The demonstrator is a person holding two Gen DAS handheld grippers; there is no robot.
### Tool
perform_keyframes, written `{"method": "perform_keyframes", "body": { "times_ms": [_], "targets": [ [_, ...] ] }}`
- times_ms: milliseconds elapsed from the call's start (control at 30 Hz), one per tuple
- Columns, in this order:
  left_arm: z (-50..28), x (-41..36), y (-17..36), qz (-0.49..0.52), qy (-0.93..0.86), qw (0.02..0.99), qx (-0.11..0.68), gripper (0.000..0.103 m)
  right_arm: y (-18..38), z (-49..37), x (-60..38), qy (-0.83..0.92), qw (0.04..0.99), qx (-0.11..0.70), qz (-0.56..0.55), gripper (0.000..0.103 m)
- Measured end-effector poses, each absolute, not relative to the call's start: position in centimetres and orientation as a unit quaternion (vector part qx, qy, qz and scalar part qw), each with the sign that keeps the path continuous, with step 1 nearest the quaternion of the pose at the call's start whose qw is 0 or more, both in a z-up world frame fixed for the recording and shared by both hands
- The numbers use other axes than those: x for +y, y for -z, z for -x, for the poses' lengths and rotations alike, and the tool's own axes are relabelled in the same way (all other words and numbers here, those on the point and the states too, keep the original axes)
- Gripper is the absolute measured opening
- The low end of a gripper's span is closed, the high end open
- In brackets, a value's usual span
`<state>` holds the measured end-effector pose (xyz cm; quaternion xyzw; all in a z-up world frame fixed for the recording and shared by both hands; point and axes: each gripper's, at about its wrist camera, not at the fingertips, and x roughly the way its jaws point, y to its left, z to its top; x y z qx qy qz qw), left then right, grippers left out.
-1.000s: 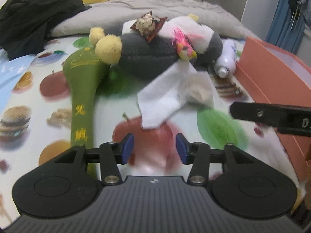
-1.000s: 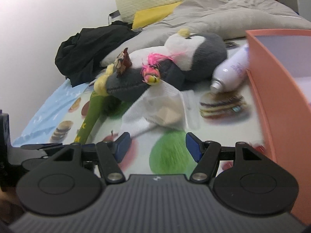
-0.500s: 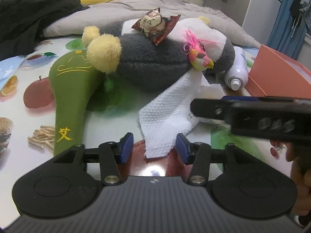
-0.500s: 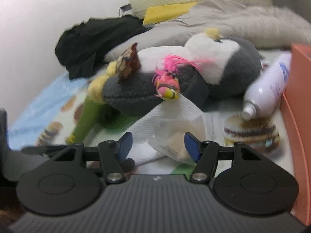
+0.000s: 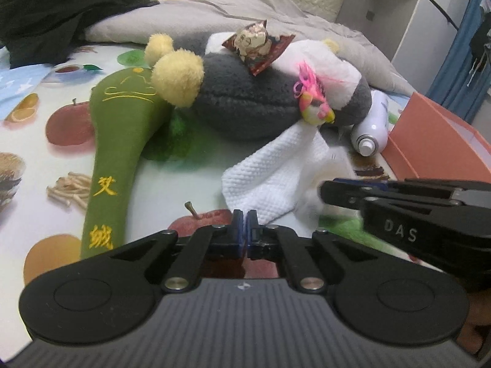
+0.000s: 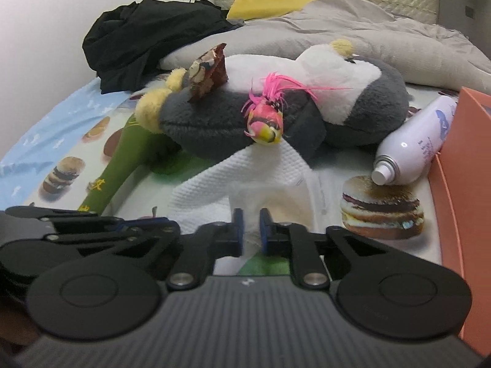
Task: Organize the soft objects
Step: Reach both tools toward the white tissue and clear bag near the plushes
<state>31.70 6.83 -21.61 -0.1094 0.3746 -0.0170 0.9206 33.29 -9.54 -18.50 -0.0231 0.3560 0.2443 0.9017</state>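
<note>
- Since a second ago I have brought both tools in to the white cloth [image 5: 276, 181] and drawn both pairs of jaws together; they stood wide apart before.
- Far left lies the green plush paddle [image 5: 119, 150], its broad end tucked against the grey-and-white plush penguin [image 5: 245, 107]; neither is touched.
- My left gripper [image 5: 244, 231] has its pads squeezed nearly together at the cloth's near corner. I cannot tell for sure that any fabric is caught between them.
- The cloth sits mid-bed, its far end tucked under the penguin, below the small pink feathered bird [image 6: 265, 121].
- My right gripper [image 6: 251, 230] has narrowed onto a fold of the cloth, with white fabric showing between the pads.
- To do this well I should lift both corners together and evenly, drawing toward me so the bird and the snack packet [image 5: 256, 46] stay put.
- Rightmost are the spray bottle [image 6: 414, 150] and orange box [image 6: 460, 184].
</note>
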Motion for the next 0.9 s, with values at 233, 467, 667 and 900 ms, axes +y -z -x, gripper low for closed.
{"method": "perform_keyframes", "body": {
  "times_ms": [233,467,667,900],
  "targets": [
    [-28.6,6.0,20.0,0.133,0.016,0.919,0.372,0.002,16.7,-30.7,-11.4,-0.229,0.908,0.35,0.015,0.004],
    [-24.6,4.6,19.2,0.138,0.019,0.916,0.377,0.002,16.2,-27.6,-13.6,-0.203,0.913,0.353,-0.028,0.005],
    [-21.9,3.6,19.0,0.139,0.026,0.912,0.384,0.002,17.1,-26.8,-15.4,-0.17,0.903,0.379,-0.105,0.03],
    [-20.3,2.9,18.9,0.148,0.034,0.909,0.389,0.002,17.8,-27.5,-15.4,-0.163,0.896,0.383,-0.157,0.077]
  ]
}}
